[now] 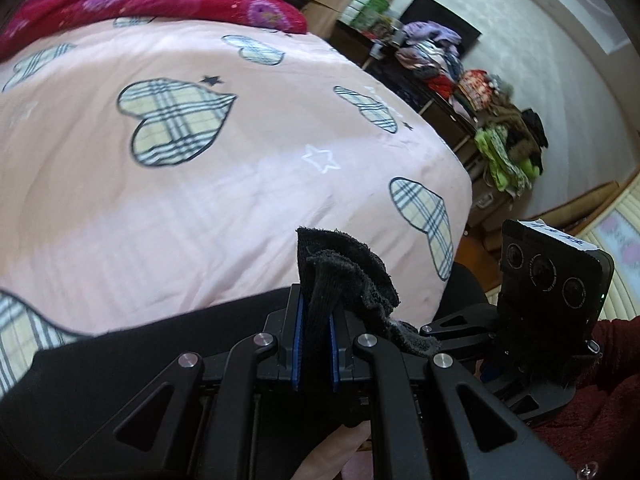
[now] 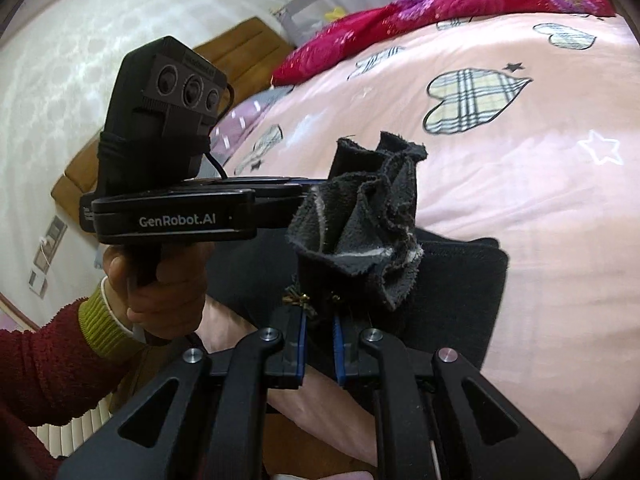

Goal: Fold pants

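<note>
1. The left hand-held gripper (image 1: pixel 316 332) was clenched on a bunched wad of the black pants (image 1: pixel 344 280), the fabric pinched between its blue-edged pads and fanning upward and to the right above the fingertips.
2. The right hand-held gripper (image 2: pixel 320 340) was likewise clamped on another bunch of the same pants (image 2: pixel 360 232), the raw, frayed hem edges spreading up and outward like a crumpled fan.
3. The two grippers sat close beside each other near the bed's edge; in the right wrist view the left unit, marked "GenRobot.AI", lay just to the left, its fingers reaching into the same gathered cloth.
4. The rest of the pants lay flat on the pink bedspread (image 1: pixel 240 200) near its front edge, a dark band running across the bed below the grippers; in the right wrist view its wide flat end pointed to the right.
5. The person's left hand (image 2: pixel 160 280), in a dark red sleeve with a green cuff, gripped the handle.
6. A red floral quilt (image 1: pixel 160 0) lay at the far side of the bed.
7. A dresser (image 1: pixel 444 108) piled with clothes (image 1: pixel 504 148) stood along the wall.
</note>
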Action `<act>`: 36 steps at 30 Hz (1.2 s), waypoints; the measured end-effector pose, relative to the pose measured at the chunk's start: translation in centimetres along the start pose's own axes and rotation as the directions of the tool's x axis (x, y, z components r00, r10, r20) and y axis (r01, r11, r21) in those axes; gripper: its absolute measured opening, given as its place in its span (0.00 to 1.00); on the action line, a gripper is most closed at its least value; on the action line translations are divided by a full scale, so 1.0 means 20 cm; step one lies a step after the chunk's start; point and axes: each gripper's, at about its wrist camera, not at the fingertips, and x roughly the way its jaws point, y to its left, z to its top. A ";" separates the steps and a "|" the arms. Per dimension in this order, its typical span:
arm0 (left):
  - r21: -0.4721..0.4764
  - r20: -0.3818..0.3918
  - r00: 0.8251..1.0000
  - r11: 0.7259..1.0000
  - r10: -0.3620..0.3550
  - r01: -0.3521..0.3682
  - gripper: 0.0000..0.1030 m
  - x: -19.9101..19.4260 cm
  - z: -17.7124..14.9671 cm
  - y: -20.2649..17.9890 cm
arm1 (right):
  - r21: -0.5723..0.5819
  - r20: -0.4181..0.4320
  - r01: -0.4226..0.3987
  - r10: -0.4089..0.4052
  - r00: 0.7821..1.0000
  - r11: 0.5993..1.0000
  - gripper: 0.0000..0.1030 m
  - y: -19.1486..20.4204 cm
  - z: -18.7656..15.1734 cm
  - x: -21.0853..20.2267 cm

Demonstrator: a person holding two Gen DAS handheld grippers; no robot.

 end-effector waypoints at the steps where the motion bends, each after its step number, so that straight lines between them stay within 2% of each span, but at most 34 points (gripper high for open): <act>1: -0.009 0.002 1.000 1.000 0.000 0.000 0.09 0.00 -0.01 0.02 | -0.004 -0.009 0.000 0.000 1.000 1.000 0.12 0.01 0.00 0.02; 7: -0.061 0.012 1.000 0.998 -0.003 0.004 0.09 0.01 -0.07 0.10 | -0.017 -0.061 0.002 -0.003 0.998 1.000 0.12 0.01 0.02 0.14; 17: -0.126 0.036 0.999 0.992 -0.008 0.012 0.09 0.01 -0.13 0.19 | -0.013 -0.105 -0.005 0.003 0.994 1.000 0.12 0.02 0.00 0.20; 23: -0.193 0.051 0.999 0.981 0.007 0.003 0.14 -0.02 -0.19 0.26 | -0.027 -0.134 -0.003 -0.001 0.991 1.000 0.19 0.04 0.00 0.26; 27: -0.247 0.065 0.997 0.969 0.040 -0.023 0.17 -0.07 -0.26 0.30 | -0.034 -0.157 -0.022 0.017 0.987 0.999 0.30 0.07 -0.01 0.30; 32: -0.295 0.077 0.994 0.954 0.083 -0.057 0.18 -0.11 -0.34 0.34 | -0.049 -0.188 -0.041 0.031 0.982 0.998 0.35 0.11 -0.04 0.36; 36: -0.357 0.103 0.987 0.931 0.124 -0.079 0.28 -0.17 -0.42 0.37 | -0.059 -0.212 -0.056 0.042 0.976 0.997 0.37 0.14 -0.04 0.39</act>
